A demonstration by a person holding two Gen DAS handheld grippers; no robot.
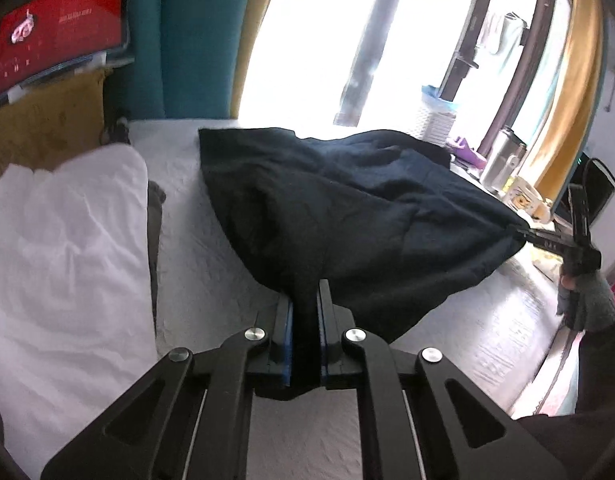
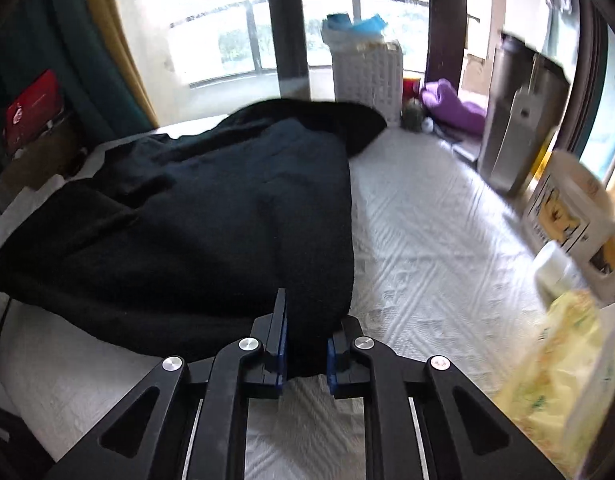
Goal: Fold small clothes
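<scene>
While the dark garment (image 1: 347, 208) lay bunched across the middle of the white-covered bed (image 1: 211, 240), the left gripper (image 1: 305, 312) was clamped on its near hem. The right gripper (image 2: 305, 320) pinched another edge, nearer the bed's window-side half; a white pillow (image 1: 63, 248) sat at the left edge.

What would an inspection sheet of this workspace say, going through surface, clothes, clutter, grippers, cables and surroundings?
Surface: white textured bedcover, wrinkled.
Job's things: dark navy fabric garment, held up at two near corners, its far part lying on the cover.
Clutter: white crumpled cloth at left; steel flask, yellow-printed box and yellow packet at right.
Grippers: left gripper and right gripper each clamp garment fabric.
Cables: thin black cable at the right edge.
Surroundings: bright window, teal curtain, white woven basket, red book.
</scene>
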